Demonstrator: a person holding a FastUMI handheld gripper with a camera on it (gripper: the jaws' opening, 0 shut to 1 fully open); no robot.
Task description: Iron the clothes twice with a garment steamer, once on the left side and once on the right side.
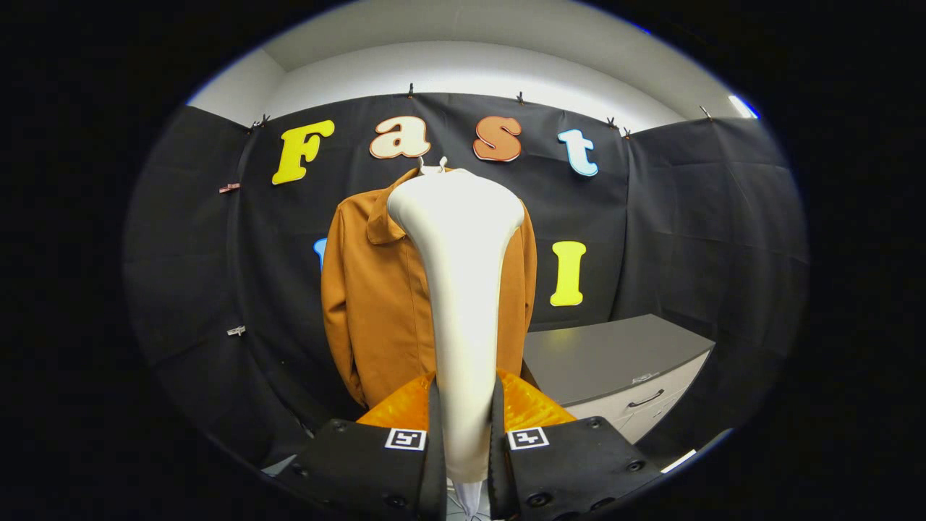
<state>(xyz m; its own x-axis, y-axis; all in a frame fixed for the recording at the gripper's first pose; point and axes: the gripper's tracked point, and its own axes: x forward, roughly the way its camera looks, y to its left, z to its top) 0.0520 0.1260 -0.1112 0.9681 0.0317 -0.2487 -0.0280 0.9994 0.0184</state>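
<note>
Your gripper [463, 434] has its jaws clamped tight on the handle of the garment steamer [459, 289], one finger pressing each side. The steamer is smooth, glossy and cream-white, a slim neck rising from between the fingers and flaring into a broad rounded head at twelve o'clock. Just beyond it hangs the jacket [376, 289], rust-brown, collar folded, sleeve draping at nine o'clock, its front mostly hidden behind the steamer head. At four o'clock sits a grey counter [608, 354] with a drawer handle, its near edge close beside the jacket's hem. There's open room at nine o'clock, along the black cloth wall [217, 289].
</note>
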